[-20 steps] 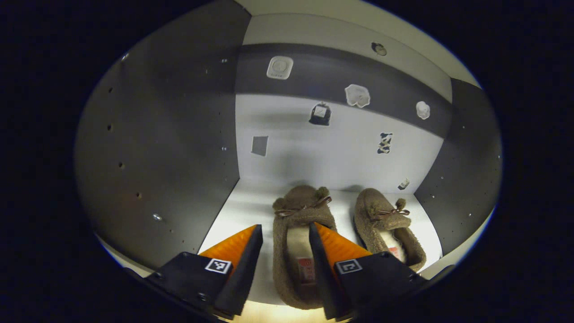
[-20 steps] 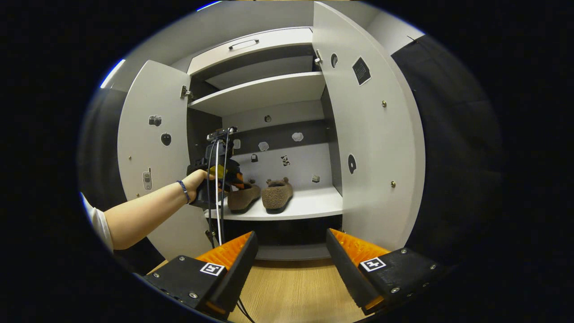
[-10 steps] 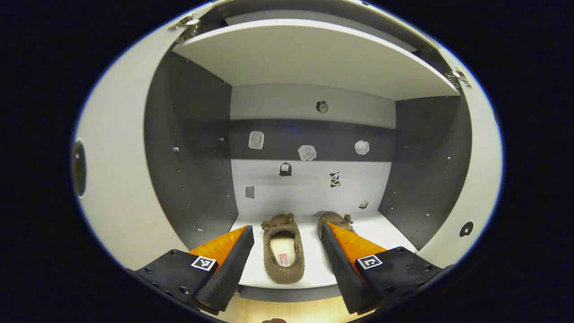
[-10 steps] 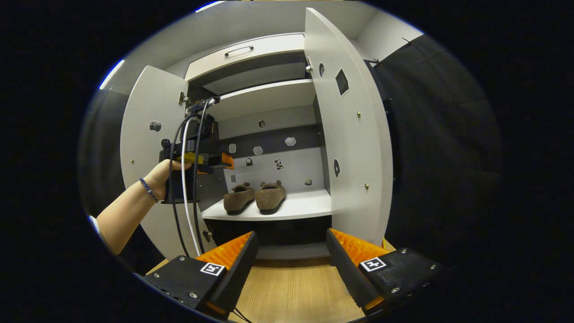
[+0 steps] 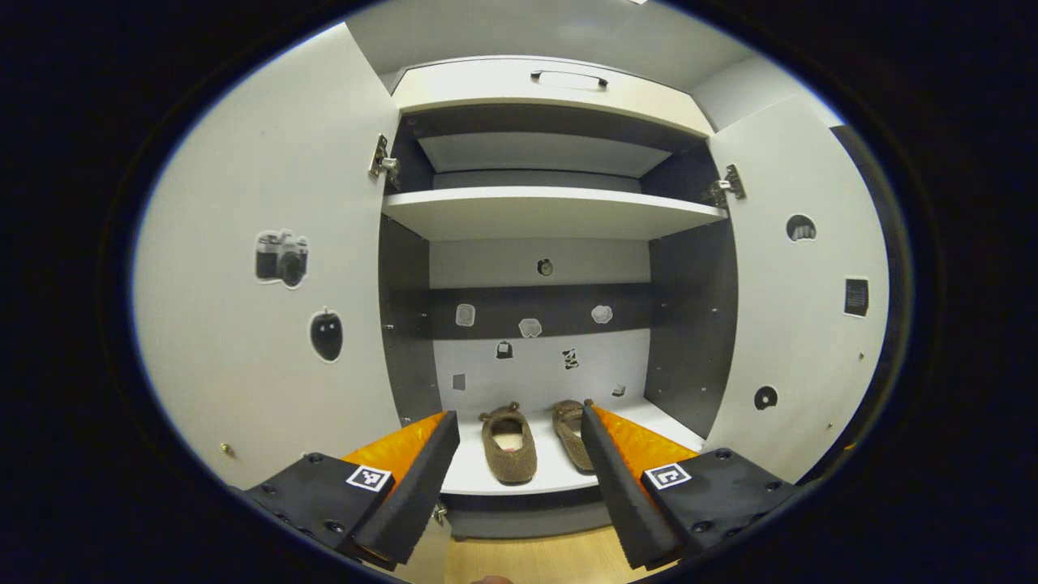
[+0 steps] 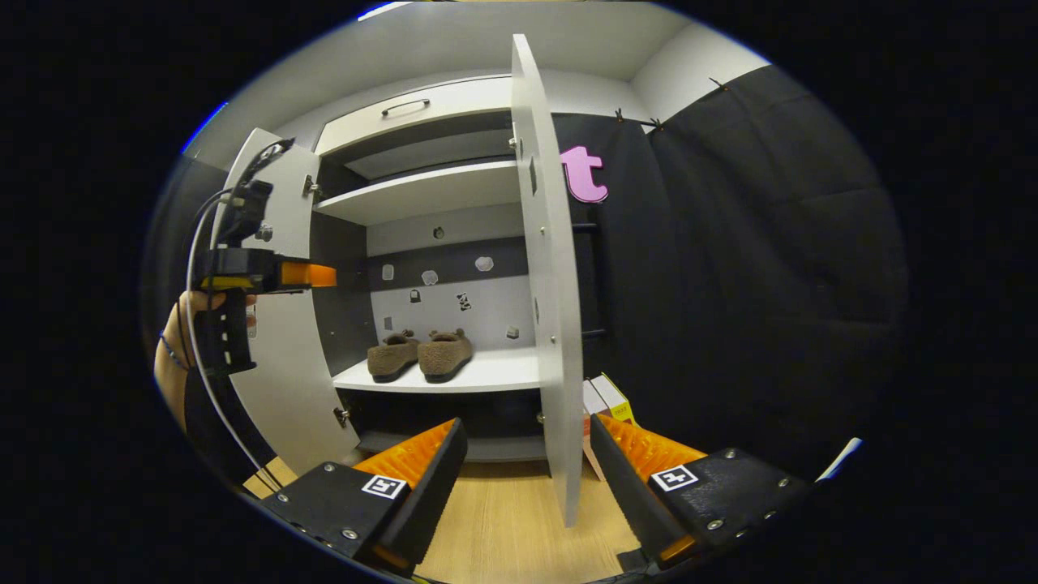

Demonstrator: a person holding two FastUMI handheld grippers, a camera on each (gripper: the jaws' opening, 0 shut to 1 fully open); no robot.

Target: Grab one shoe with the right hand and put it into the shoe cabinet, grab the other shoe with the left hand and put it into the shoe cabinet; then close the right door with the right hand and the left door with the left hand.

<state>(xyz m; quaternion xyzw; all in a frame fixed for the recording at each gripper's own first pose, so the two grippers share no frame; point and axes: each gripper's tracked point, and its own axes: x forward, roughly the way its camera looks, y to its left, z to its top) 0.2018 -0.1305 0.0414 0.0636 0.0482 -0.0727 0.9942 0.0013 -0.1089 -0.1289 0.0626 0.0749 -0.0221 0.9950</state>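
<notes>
In the left gripper view the left door (image 5: 268, 308) stands wide open, with the left gripper (image 5: 519, 454) held empty, fingers spread, in front of the shoe cabinet (image 5: 551, 212). Both shoes lie side by side on the lower shelf, the left shoe (image 5: 508, 444) and the right shoe (image 5: 570, 431): placing looks done. In the right gripper view the right door (image 6: 547, 276) is seen edge-on above the right gripper (image 6: 525, 470), also agape and empty. Closing both doors remains
</notes>
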